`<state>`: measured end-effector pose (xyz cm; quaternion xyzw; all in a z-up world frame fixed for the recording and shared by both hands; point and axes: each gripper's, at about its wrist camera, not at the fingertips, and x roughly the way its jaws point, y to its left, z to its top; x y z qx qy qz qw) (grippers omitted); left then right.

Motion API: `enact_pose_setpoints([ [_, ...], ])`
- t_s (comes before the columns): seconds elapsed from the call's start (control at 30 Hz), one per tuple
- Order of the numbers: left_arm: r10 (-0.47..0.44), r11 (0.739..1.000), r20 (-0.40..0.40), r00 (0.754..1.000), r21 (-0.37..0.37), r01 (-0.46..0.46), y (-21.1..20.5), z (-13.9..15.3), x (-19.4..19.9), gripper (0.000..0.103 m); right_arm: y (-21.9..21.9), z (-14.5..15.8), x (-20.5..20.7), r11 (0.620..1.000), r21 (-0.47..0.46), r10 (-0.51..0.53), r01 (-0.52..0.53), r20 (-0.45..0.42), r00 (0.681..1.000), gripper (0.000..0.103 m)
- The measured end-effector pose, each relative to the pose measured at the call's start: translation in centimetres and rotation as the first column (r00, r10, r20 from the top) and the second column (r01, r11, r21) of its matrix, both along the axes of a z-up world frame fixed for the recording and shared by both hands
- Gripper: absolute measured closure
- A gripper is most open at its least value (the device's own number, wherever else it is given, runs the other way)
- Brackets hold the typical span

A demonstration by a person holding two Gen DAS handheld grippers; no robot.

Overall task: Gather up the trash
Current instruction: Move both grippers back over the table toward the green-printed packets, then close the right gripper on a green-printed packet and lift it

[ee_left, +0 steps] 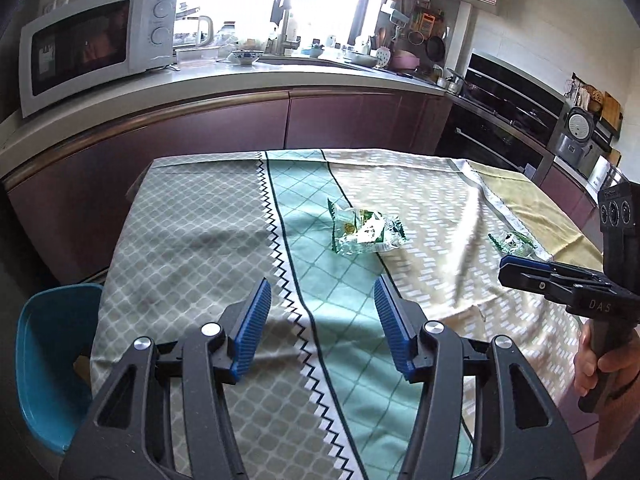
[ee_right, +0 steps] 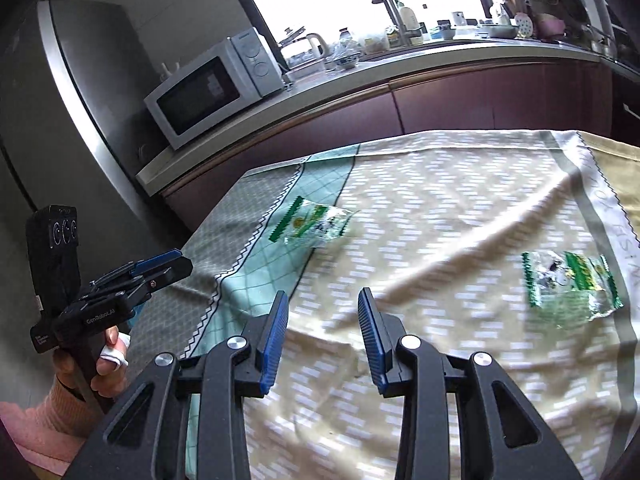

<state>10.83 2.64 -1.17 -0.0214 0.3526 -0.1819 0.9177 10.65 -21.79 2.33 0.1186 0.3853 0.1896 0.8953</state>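
Note:
Two crumpled clear-and-green snack wrappers lie on the patterned tablecloth (ee_left: 192,240). One wrapper (ee_left: 364,234) rests on the teal stripe, ahead of my left gripper (ee_left: 322,284), which hovers open over the cloth with nothing between its blue pads. The other wrapper (ee_left: 514,242) lies near the cloth's right edge, just beyond the tip of my right gripper (ee_left: 508,266). In the right wrist view, my right gripper (ee_right: 323,296) is open and empty; the near wrapper (ee_right: 572,284) is to its right and the far wrapper (ee_right: 312,224) up to its left. The left gripper (ee_right: 176,258) shows at the left, held by a hand.
A blue chair (ee_left: 52,360) stands at the table's left side. Behind the table runs a counter with maroon cabinets (ee_left: 320,120), a white microwave (ee_left: 92,48), a sink and dishes. An oven (ee_left: 500,120) is at the right.

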Motion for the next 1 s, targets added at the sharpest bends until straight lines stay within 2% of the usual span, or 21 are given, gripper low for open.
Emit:
enact_pose_setpoints([
  [0.2, -0.006, 0.999, -0.032, 0.999, 0.044, 0.008, -2.4, -0.6, 3.3, 0.053, -4.4, -0.4, -0.5, 0.993, -0.013, -0.118, 0.118, -0.001, 0.993, 0.069],
  [0.47, -0.01, 0.998, -0.084, 0.996, 0.056, 0.014, -4.0, -2.0, 6.7, 0.056, -10.4, -0.3, -1.1, 0.961, -0.036, -0.275, 0.276, 0.014, 0.961, 0.069],
  [0.8, -0.028, 0.998, -0.129, 0.991, 0.047, 0.034, -5.0, -2.9, 8.9, 0.061, -15.3, -0.8, -1.2, 0.922, -0.016, -0.387, 0.387, 0.007, 0.922, 0.068],
  [1.0, -0.044, 0.999, -0.179, 0.983, 0.015, 0.048, -5.5, -3.8, 10.1, 0.061, -16.9, -1.8, -0.7, 0.915, 0.024, -0.403, 0.403, -0.028, 0.915, 0.066],
])
